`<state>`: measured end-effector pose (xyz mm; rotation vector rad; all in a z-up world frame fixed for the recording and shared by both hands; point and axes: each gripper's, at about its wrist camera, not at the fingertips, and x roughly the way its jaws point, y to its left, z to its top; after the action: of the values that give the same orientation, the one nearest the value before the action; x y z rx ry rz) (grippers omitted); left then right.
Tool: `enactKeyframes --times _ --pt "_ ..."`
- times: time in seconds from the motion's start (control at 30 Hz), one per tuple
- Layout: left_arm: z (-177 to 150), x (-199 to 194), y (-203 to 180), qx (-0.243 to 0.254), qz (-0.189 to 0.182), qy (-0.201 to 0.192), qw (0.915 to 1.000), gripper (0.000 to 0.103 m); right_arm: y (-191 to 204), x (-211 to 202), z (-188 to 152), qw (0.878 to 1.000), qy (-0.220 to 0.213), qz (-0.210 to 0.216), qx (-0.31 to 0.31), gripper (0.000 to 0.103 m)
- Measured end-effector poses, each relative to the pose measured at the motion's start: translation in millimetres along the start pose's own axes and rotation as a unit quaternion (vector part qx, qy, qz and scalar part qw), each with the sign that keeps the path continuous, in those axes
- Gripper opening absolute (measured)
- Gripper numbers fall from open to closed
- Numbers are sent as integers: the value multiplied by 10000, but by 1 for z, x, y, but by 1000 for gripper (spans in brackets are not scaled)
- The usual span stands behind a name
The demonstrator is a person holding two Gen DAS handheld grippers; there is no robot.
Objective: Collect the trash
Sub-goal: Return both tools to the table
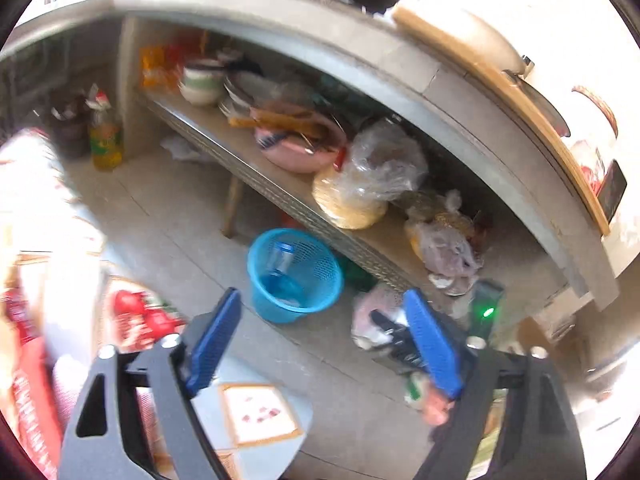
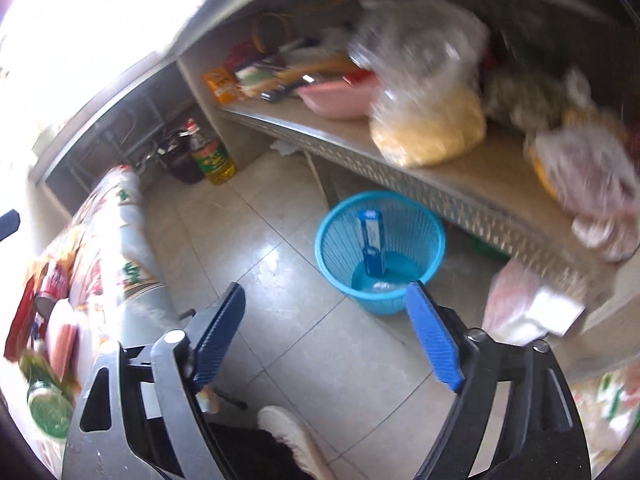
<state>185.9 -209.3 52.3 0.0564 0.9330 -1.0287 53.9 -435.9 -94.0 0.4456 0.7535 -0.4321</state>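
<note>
On the floor (image 1: 160, 216) under the long shelf (image 1: 280, 192) stands a blue basket (image 1: 295, 276), as the left wrist view shows. It sits close to the shelf's front edge. A blue and white box (image 1: 282, 260) stands inside the basket. The left tool (image 1: 324, 344) hangs above the floor with its two blue fingers (image 1: 216, 340) spread wide. Nothing is between them. On the shelf sit a pink bowl (image 1: 296, 152) near the middle and a clear bag of yellow grain (image 1: 360, 196) at the front edge. More plastic bags (image 1: 444, 236) lie toward the shelf's right end. A yellow oil bottle (image 1: 105, 140) stands on the floor past the shelf's left end. A big worktop (image 1: 360, 52) runs over the shelf. The picture is blurry.

On the floor (image 2: 240, 240) in the right wrist view, the same blue basket (image 2: 380, 256) stands just in front of the shelf (image 2: 460, 184). The blue and white box (image 2: 371, 240) stands upright inside it, and something clear and crumpled (image 2: 382, 286) lies at the bottom. The right tool (image 2: 326, 340) hangs above the floor, near the basket. Its blue fingers (image 2: 434, 340) are spread wide and hold nothing. The pink bowl (image 2: 336, 100) and the grain bag (image 2: 428, 128) sit on the shelf. A person's light shoe (image 2: 292, 436) shows at the bottom.
</note>
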Motion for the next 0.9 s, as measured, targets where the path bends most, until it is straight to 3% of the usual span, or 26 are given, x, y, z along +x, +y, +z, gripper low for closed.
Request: enactKeyframes --times 0.07,0.17,0.27,0.33,0.5,0.73,0.9 --pt "-14 -24 4 3 248 -307 9992 93 15 -12 6 9997 -91 -129 -199 90" --pt "-31 -54 16 -190 428 -567 9973 97 38 -35 11 9979 -318 -287 -494 95" --pt "-47 -81 37 -503 527 -723 9947 97 63 -51 13 9934 -477 -618 -841 95" --pt "-59 -100 53 -739 581 -844 9920 97 78 -57 13 9914 -450 -587 -1075 95" --pt "-96 -149 93 -1448 835 -1199 9786 97 109 -70 9 9859 -423 238 -1604 95" --pt "-158 -218 149 -2497 1208 -2014 9394 97 160 -73 10 9682 -333 1091 -2226 95" --pt "-179 -245 176 -2685 1489 -2113 9280 97 204 -88 16 9520 -428 1790 -2448 95"
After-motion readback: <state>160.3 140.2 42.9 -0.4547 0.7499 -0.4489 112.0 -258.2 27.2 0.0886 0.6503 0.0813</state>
